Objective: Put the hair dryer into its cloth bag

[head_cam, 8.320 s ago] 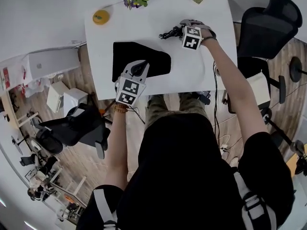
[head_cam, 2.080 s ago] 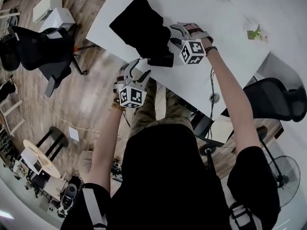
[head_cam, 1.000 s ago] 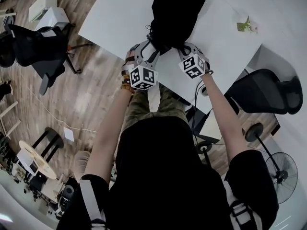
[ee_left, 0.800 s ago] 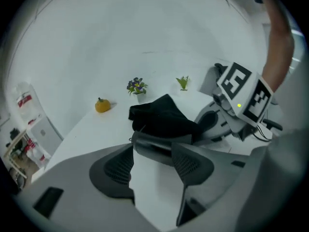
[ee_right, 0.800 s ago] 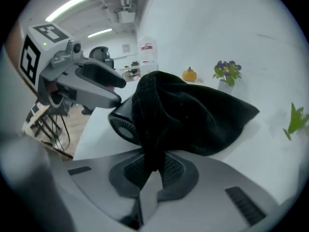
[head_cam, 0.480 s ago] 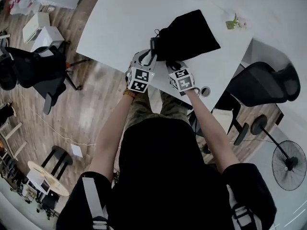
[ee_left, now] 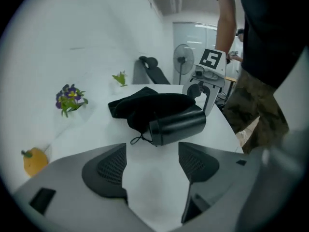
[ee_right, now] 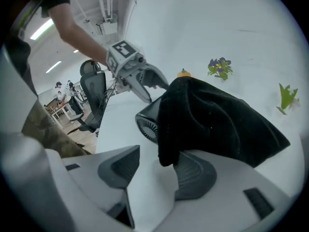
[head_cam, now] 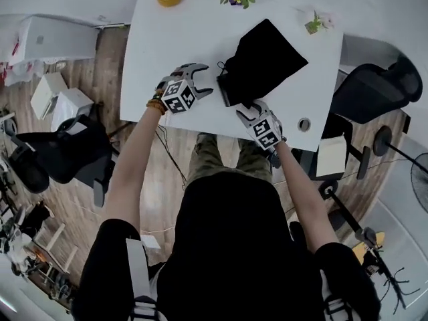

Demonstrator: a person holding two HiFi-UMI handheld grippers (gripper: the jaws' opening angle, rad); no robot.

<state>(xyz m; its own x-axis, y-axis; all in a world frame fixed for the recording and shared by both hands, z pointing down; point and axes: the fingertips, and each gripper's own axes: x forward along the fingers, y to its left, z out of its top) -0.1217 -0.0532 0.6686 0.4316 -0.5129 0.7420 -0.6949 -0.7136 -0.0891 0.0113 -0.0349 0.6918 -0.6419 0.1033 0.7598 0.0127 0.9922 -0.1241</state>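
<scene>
Finding the hair dryer [ee_left: 176, 124] on its side on the white table [head_cam: 174, 39], mostly wrapped in the black cloth bag [ee_left: 149, 103], with only the round barrel end poking out of the bag's mouth beside a loose drawstring. Lies just beyond the left gripper [ee_left: 152, 163], apart from it, with those jaws spread wide, having just been opening, and nothing but bare tabletop between them. Sits close in front of the right gripper [ee_right: 159, 170] too, with its jaws partly apart, also just opened, the bag's hem drooping onto the right-hand pad, touching it but not pinched, and table showing in the gap. Flanked by the two grippers on opposite sides in the head view. Farther back on the table: a purple flower sprig [ee_left: 70, 98], a small green plant [ee_left: 119, 78] and a yellow-orange round thing [ee_left: 35, 161]. Past the table edge, a black office chair [head_cam: 374, 79] on a wood floor [head_cam: 107, 72].
</scene>
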